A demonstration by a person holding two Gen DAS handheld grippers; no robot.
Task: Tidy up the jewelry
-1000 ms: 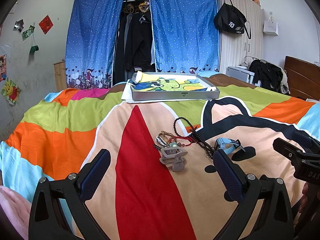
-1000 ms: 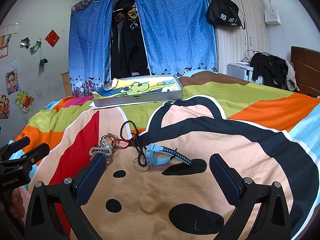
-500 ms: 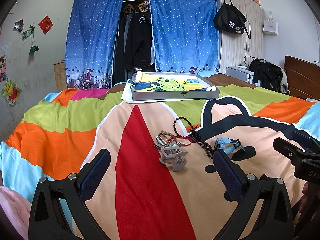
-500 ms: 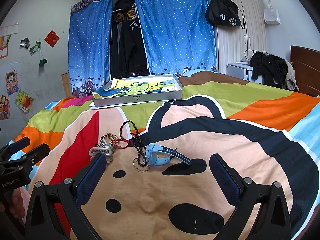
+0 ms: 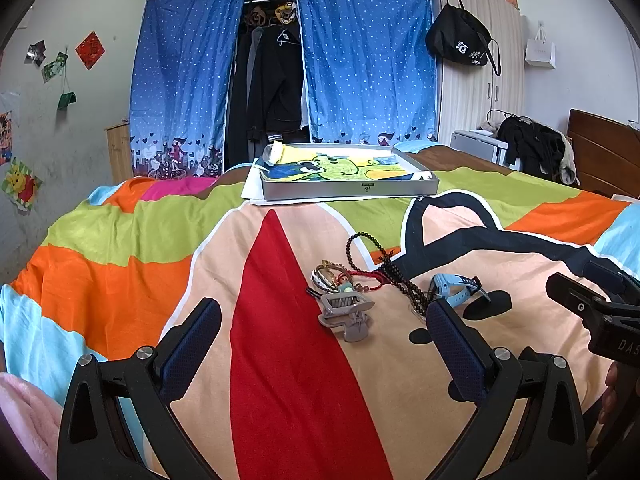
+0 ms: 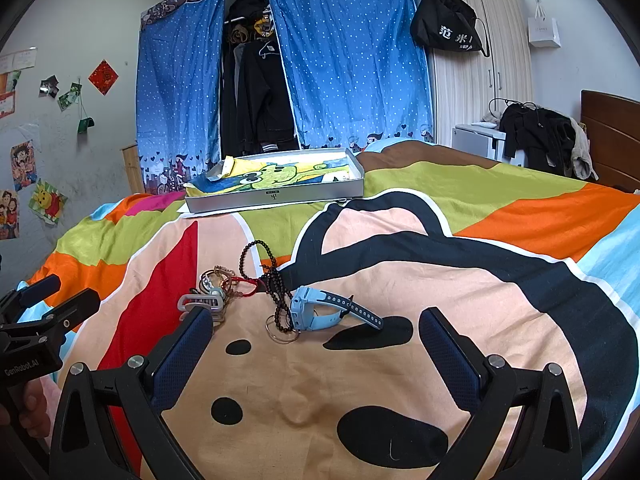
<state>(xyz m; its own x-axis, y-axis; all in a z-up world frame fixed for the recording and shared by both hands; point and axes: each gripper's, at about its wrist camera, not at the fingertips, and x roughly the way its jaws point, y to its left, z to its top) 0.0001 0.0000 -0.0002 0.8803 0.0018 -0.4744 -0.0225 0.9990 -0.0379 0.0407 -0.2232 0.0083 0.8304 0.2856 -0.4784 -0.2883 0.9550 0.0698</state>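
Left view: the right-hand padded finger (image 5: 452,344) covers the near end of the dark beaded necklace (image 5: 400,276) and part of the light blue plastic watch (image 5: 452,290). Right view: the grey plastic hair claw (image 6: 200,303) sits half behind a padded finger (image 6: 184,354). The tangle of thin bracelets and red cord (image 6: 224,284) is too small to separate. Both handles run off the bottom edge.

Two low fisheye views set side by side over the bedspread (image 5: 120,240), both faced toward its far edge.

From the left wrist view the jewelry pile (image 5: 352,280) is seen near, right of centre; from the right wrist view it (image 6: 248,284) is seen left of centre. The pile, the grey tray (image 5: 348,190) at the far edge and the blue curtains (image 6: 352,60) are shared, and each gripper's body is caught at the other view's edge.
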